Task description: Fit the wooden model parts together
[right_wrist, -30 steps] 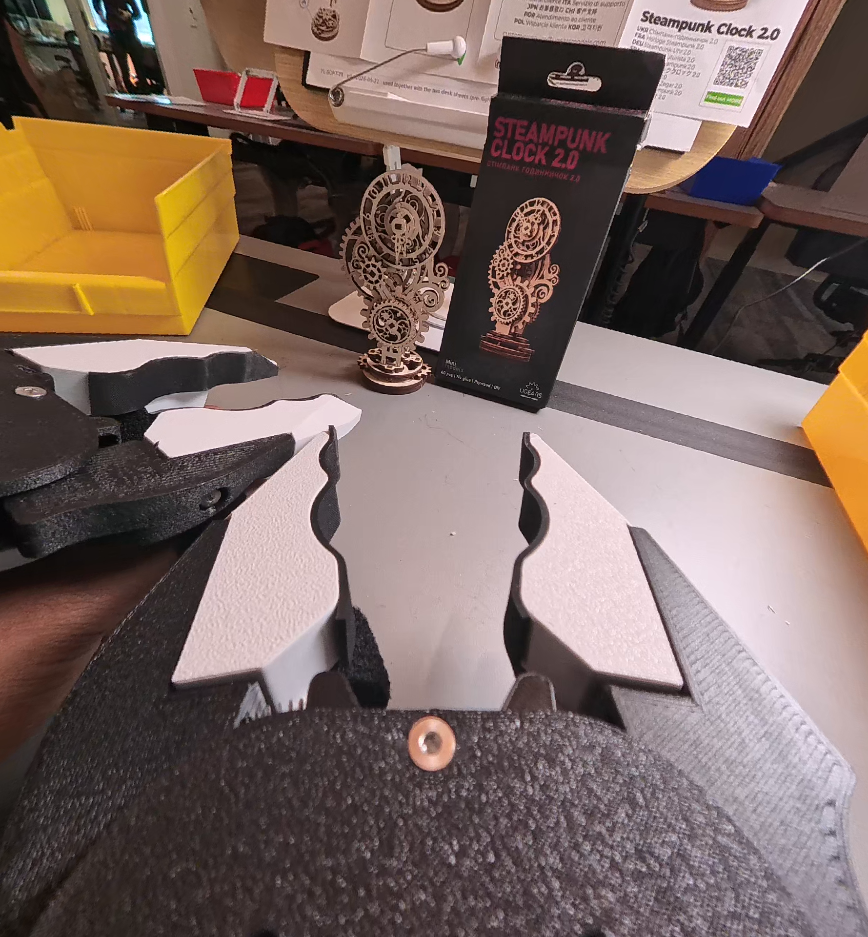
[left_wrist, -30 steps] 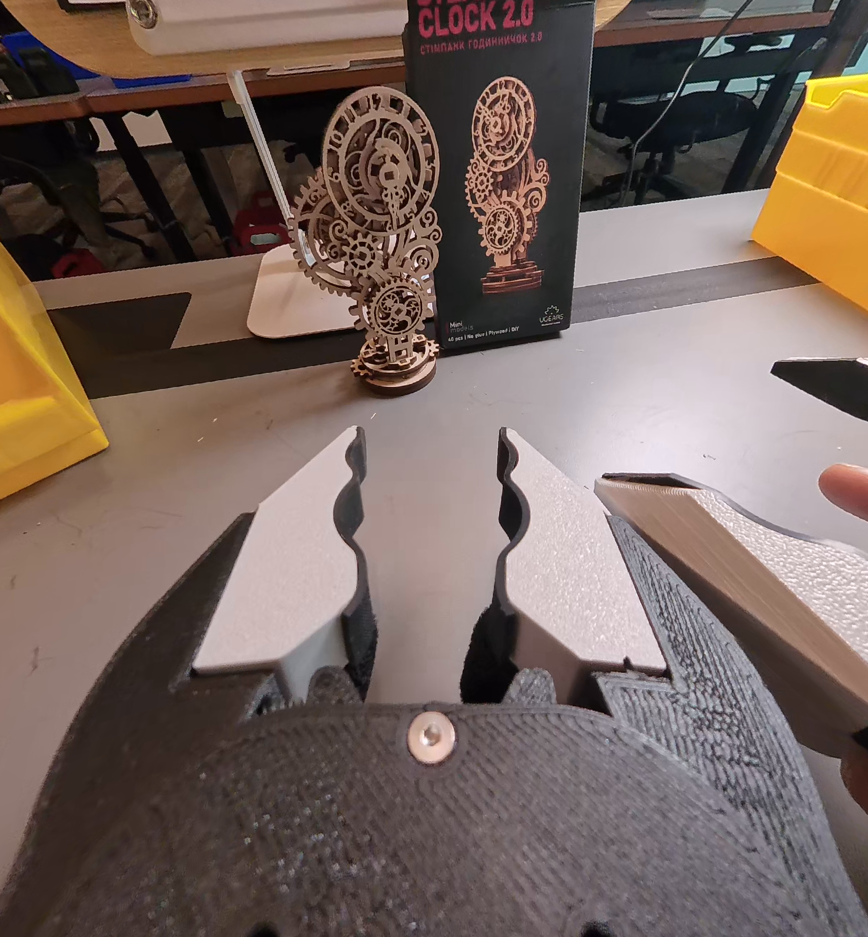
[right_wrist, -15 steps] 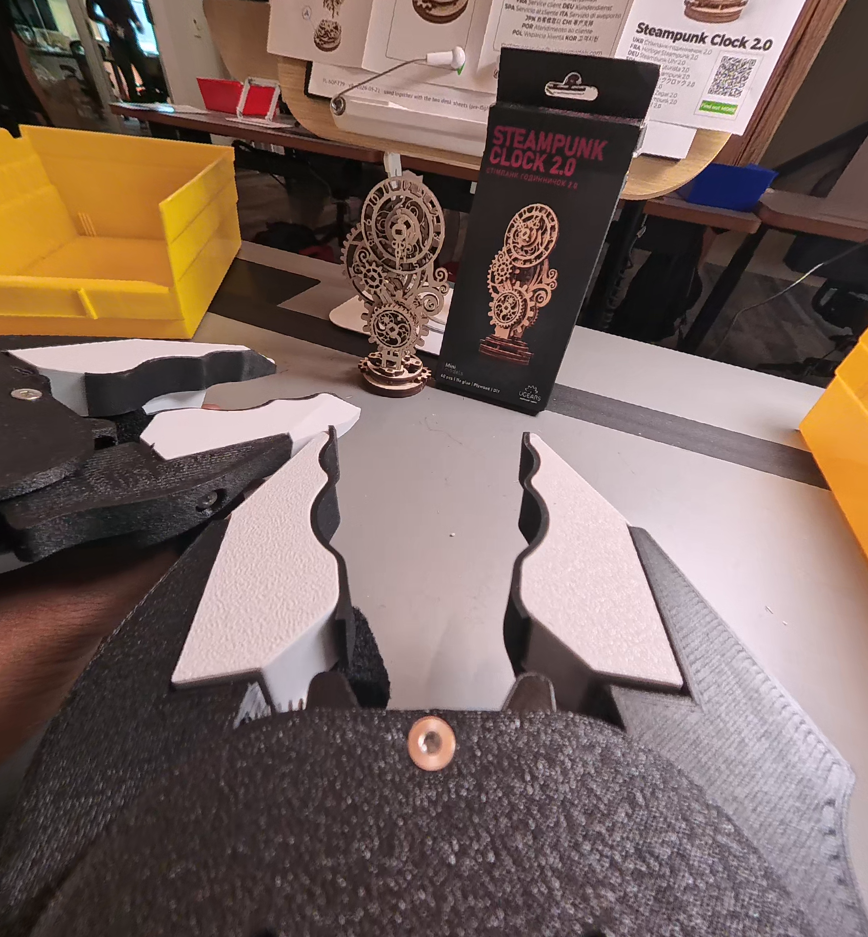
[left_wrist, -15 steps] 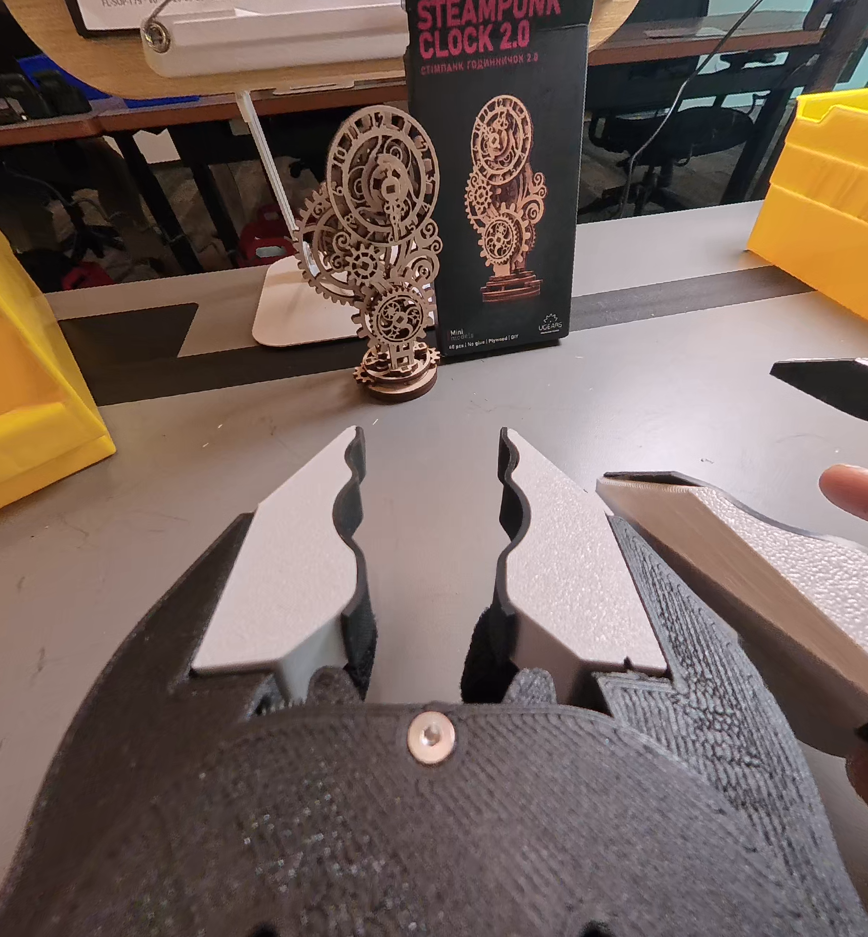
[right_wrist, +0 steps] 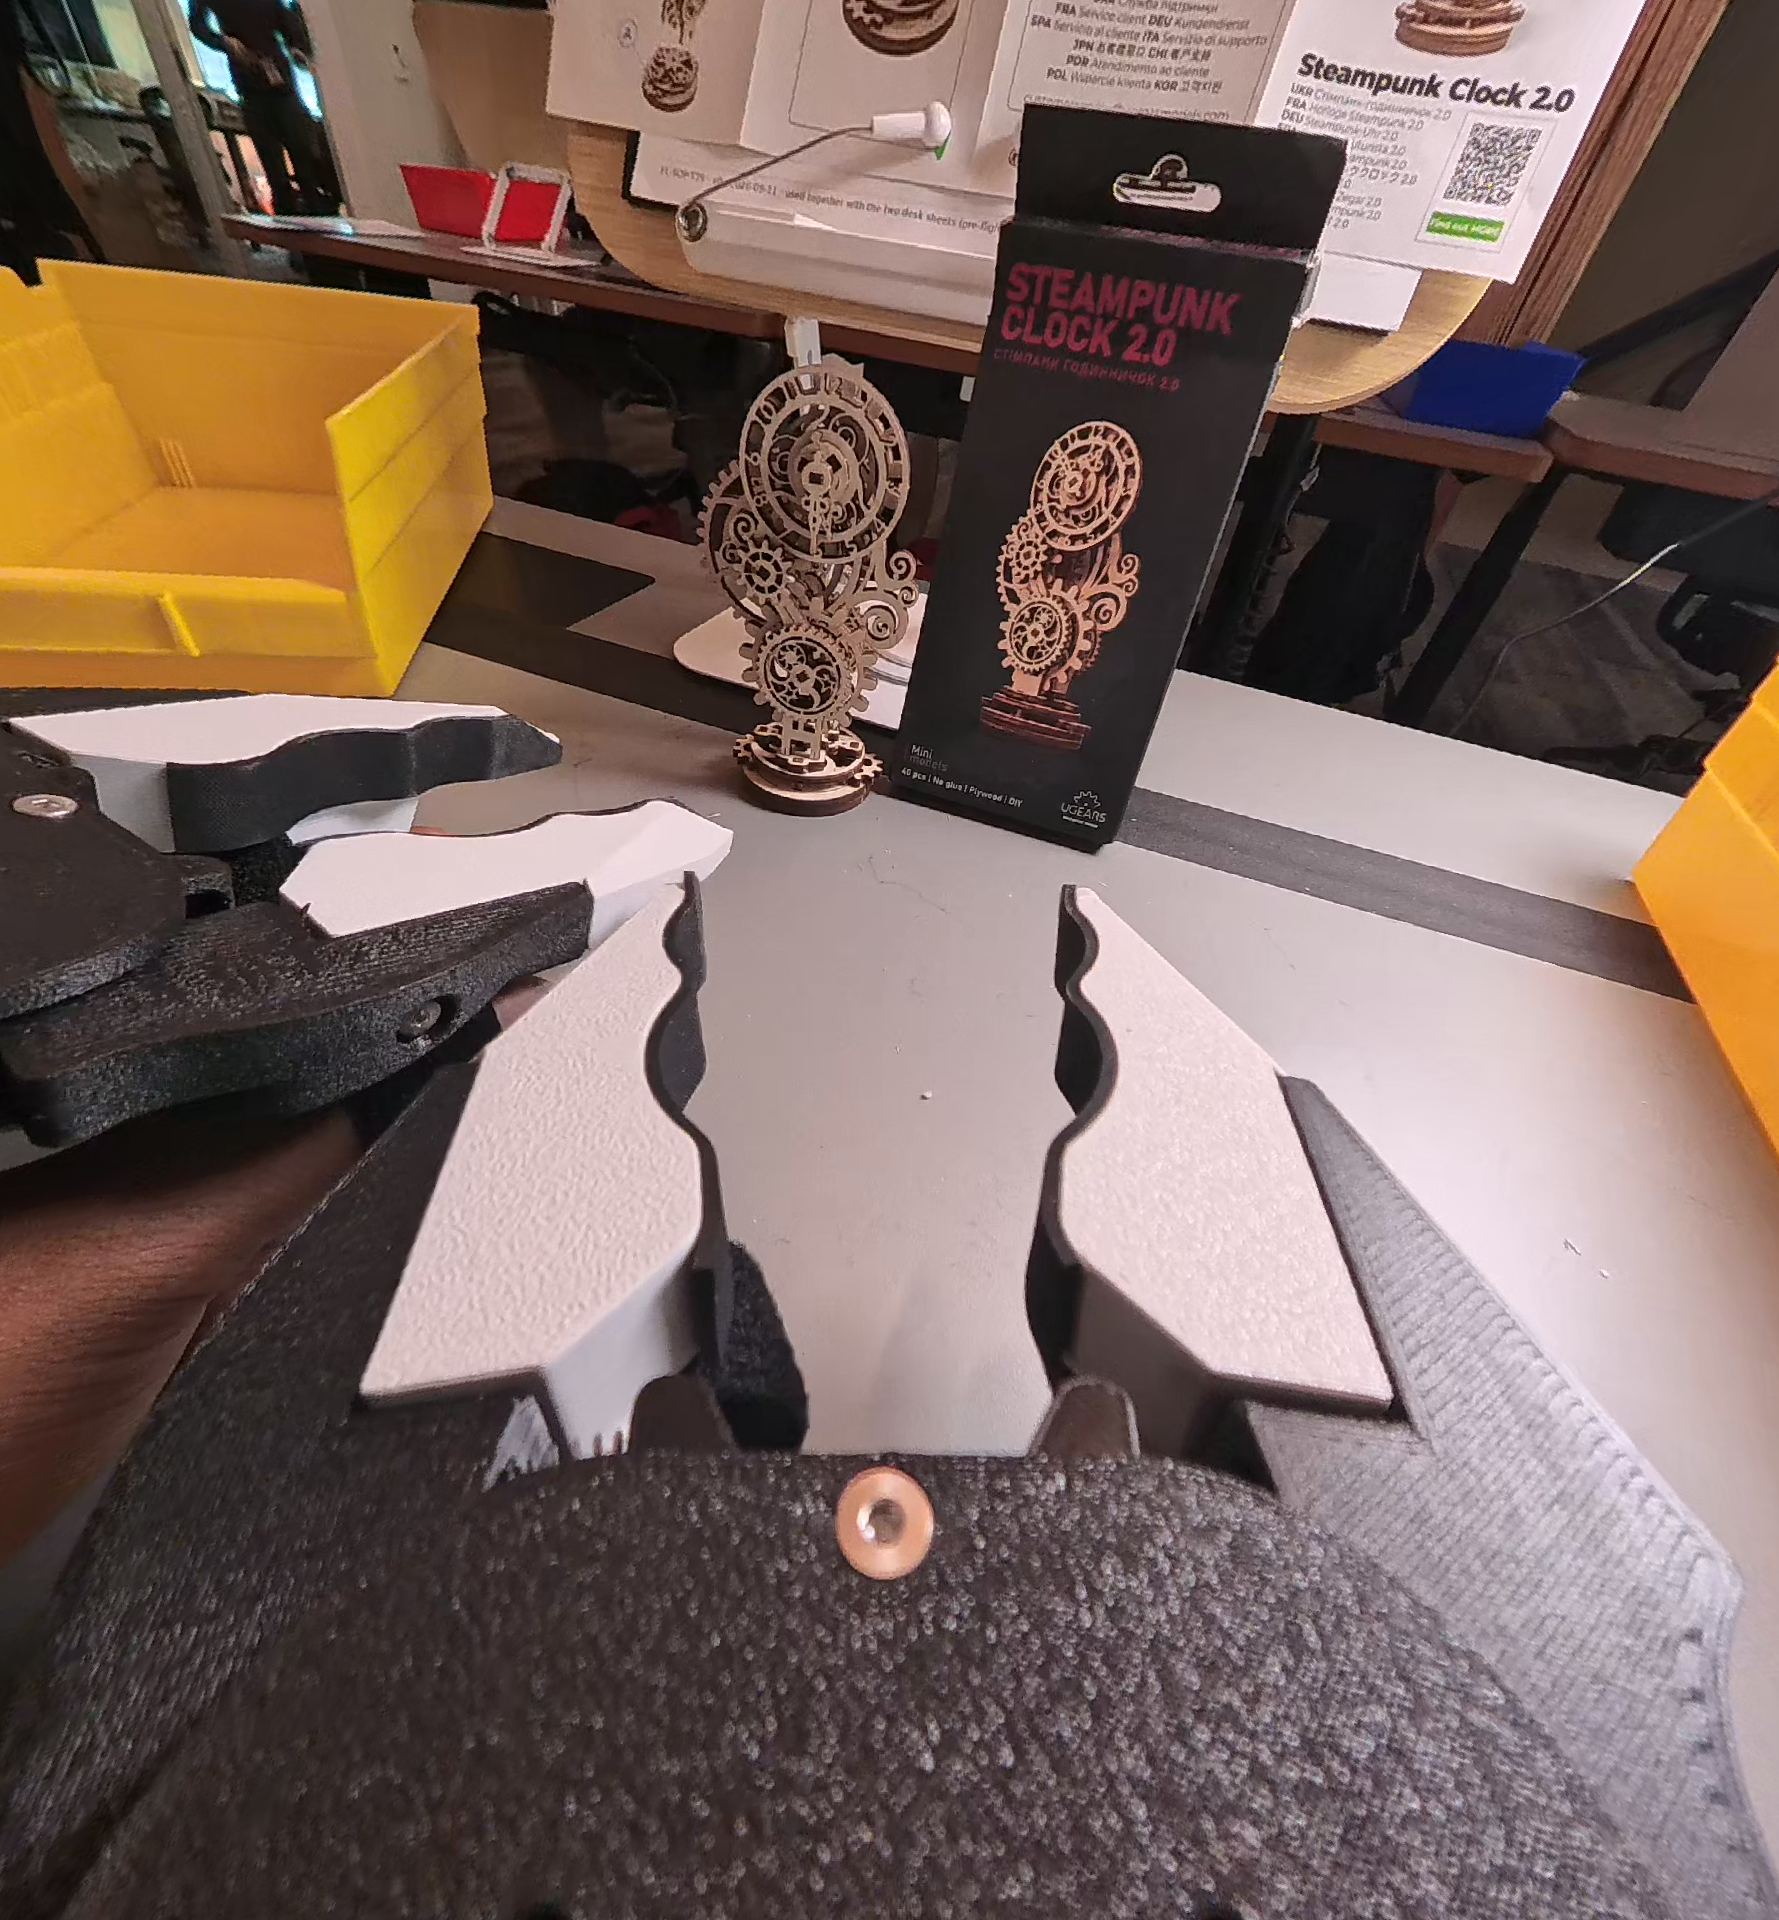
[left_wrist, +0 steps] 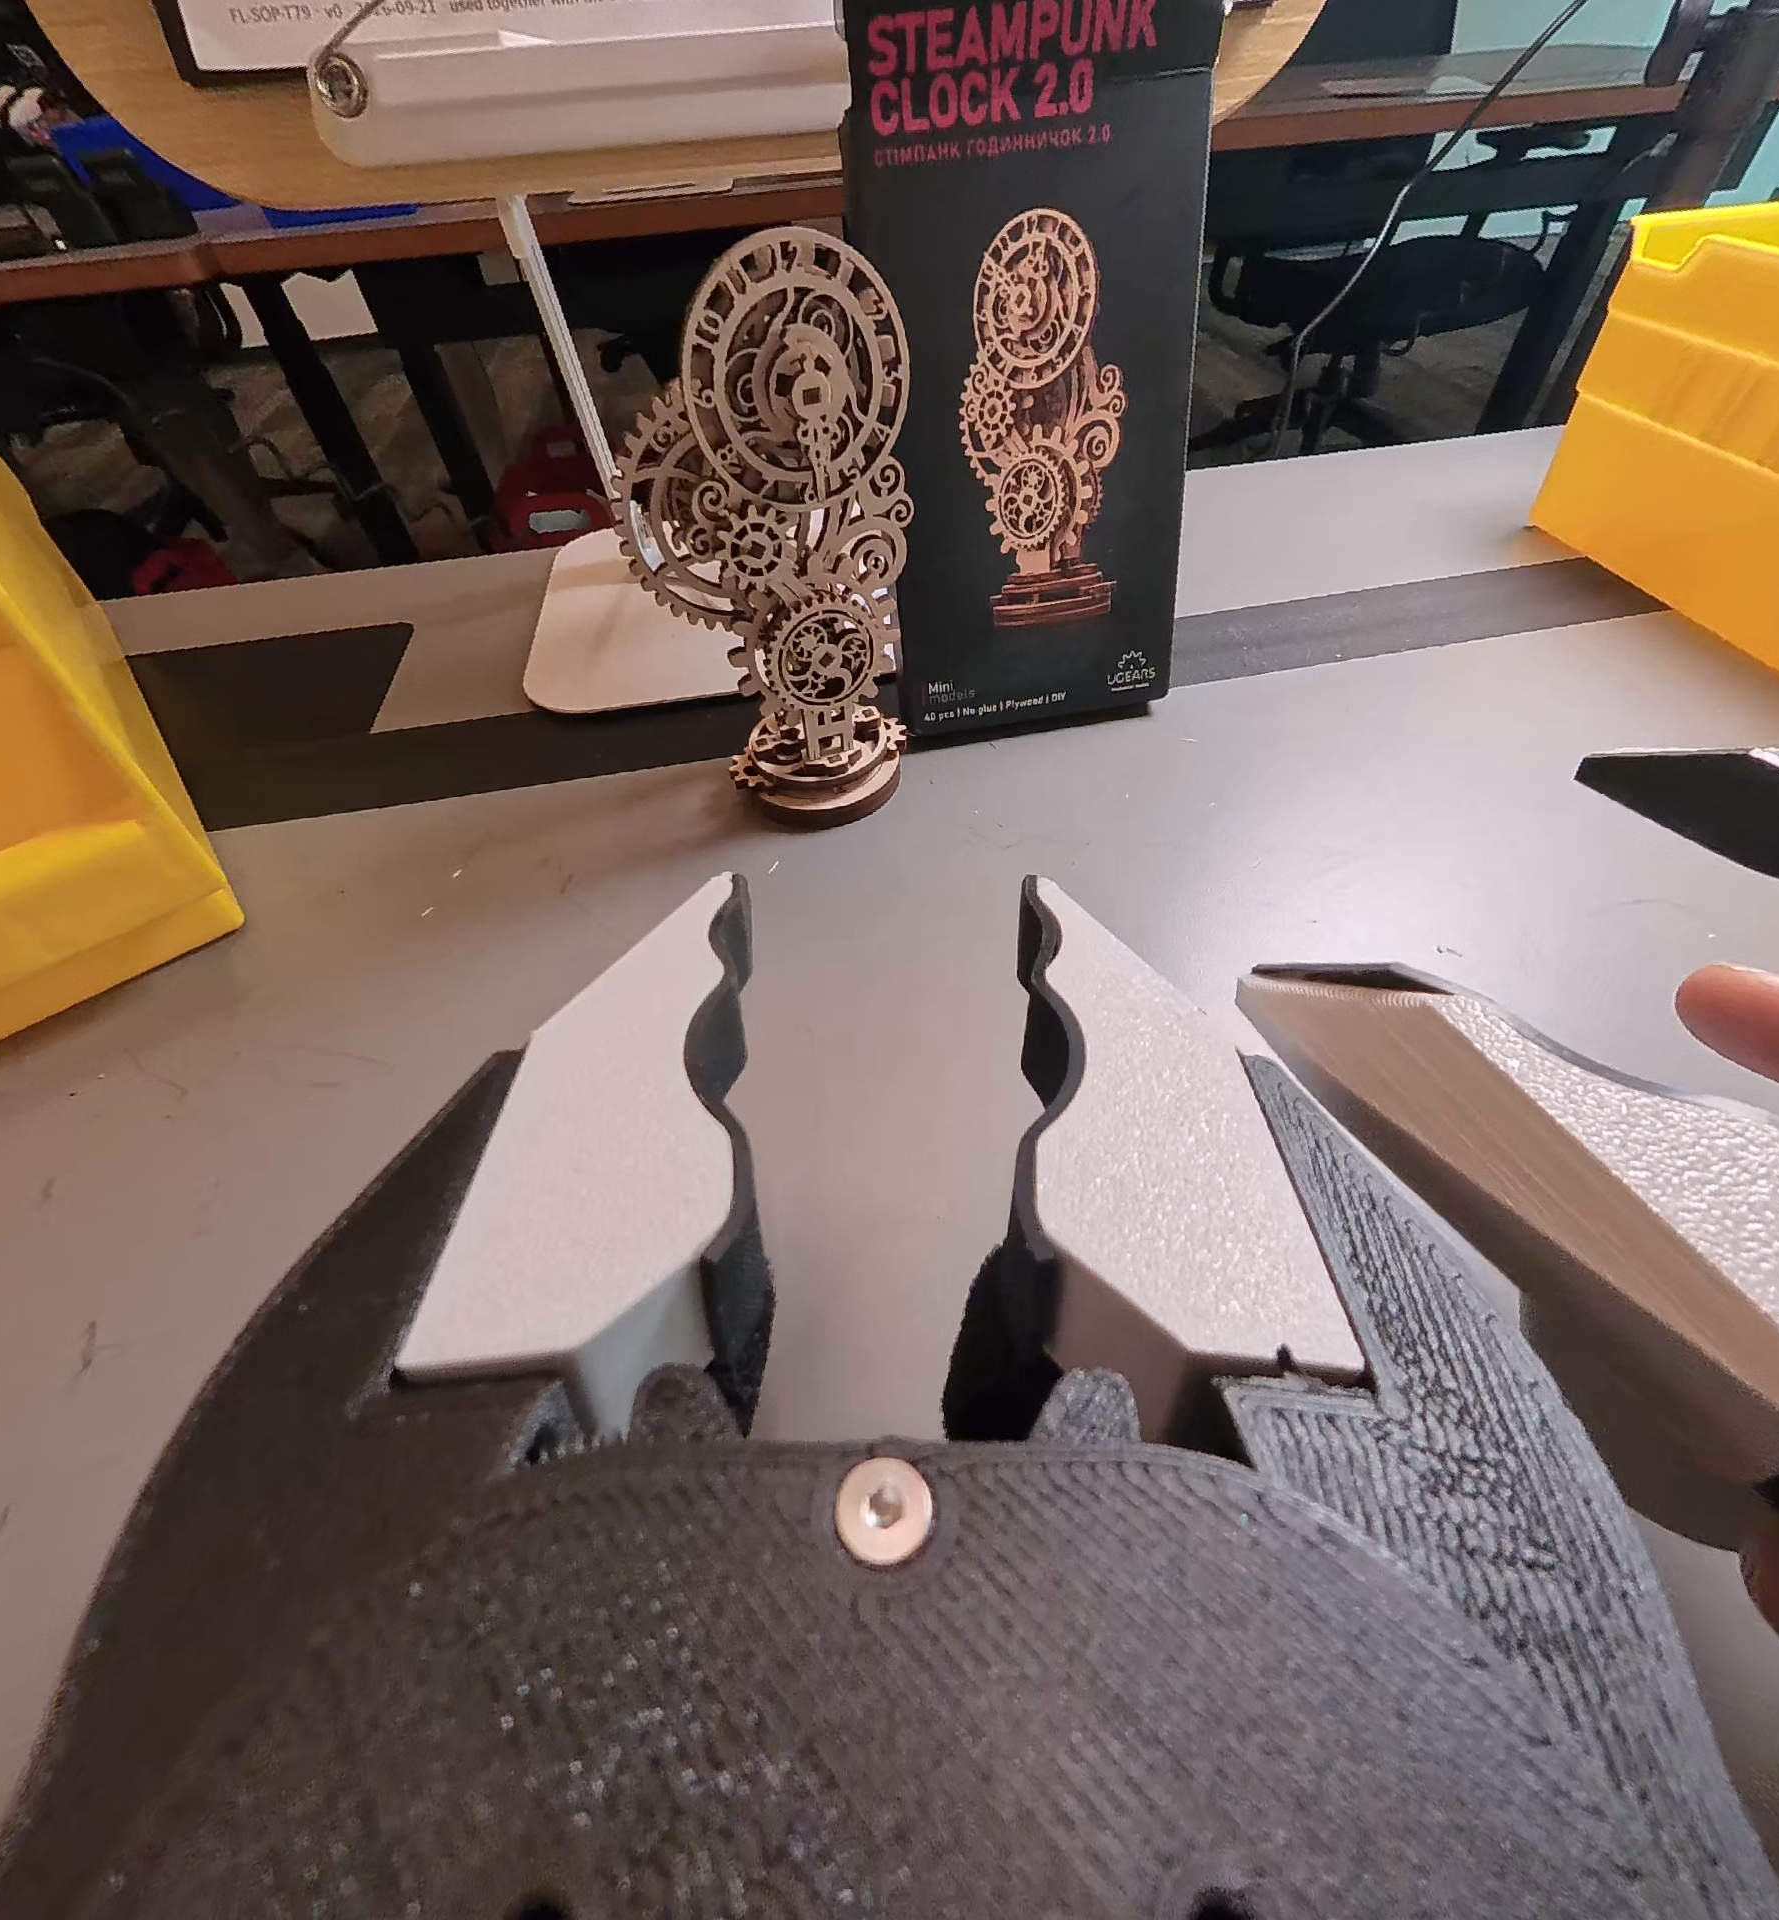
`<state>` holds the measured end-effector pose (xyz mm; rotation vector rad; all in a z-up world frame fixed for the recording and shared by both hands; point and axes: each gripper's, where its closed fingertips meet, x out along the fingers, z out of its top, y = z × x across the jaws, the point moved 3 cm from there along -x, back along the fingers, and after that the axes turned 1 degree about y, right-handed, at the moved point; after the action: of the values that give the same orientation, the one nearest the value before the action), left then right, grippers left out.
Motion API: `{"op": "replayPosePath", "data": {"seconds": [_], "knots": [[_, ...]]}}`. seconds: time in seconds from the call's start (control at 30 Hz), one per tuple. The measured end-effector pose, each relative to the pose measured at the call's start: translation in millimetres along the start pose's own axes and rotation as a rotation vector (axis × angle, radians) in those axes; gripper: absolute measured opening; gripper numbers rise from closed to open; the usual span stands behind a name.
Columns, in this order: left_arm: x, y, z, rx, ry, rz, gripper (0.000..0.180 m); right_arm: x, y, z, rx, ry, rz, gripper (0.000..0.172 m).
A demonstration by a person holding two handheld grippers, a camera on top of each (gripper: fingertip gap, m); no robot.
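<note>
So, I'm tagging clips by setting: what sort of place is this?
Probably a workshop or lab assembly bench: a grey worktable with yellow parts bins, a finished wooden clock model beside its kit box, and instruction sheets posted behind.

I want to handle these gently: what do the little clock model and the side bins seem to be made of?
Clock model: thin pale wood, probably plywood, matte and unpainted, with cut-out gears and darker edges. Yellow bins: seemingly hard plastic, smooth and slightly glossy, with moulded ribs and stepped walls.
</note>
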<state>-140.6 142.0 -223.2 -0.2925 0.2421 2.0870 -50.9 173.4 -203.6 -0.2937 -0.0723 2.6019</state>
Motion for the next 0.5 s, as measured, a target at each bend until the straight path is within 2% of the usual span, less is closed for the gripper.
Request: {"op": "replayPosePath", "data": {"seconds": [0.07, 0.2, 0.27, 0.43, 0.47, 0.5], "knots": [[-0.1, 0.2, 0.0, -0.001, -0.001, 0.002, 0.049, 0.2, -0.5, -0.2, 0.0, 0.002, -0.004, 0.064], [-0.3, 1.5, -0.1, -0.003, 0.0, 0.013, 0.029, 0.6, -4.4, -2.2, -0.005, 0.014, -0.04, 0.038], [-0.7, 0.0, 0.3, 0.0, -0.003, 0.001, 0.0, -0.3, -5.3, -1.6, -0.008, 0.007, -0.045, 0.0], [-1.1, 2.0, 0.0, -0.015, -0.003, 0.01, 0.0, -1.1, -5.3, 0.4, 0.009, -0.007, -0.029, 0.0], [-1.6, 1.5, 0.7, -0.014, -0.01, 0.005, 0.008, -1.5, -5.7, 0.8, 0.011, -0.01, -0.031, 0.001], [-1.9, 0.7, 1.2, -0.012, -0.015, -0.001, 0.036, -1.8, -5.0, 1.5, 0.01, -0.014, -0.025, 0.018]]}}
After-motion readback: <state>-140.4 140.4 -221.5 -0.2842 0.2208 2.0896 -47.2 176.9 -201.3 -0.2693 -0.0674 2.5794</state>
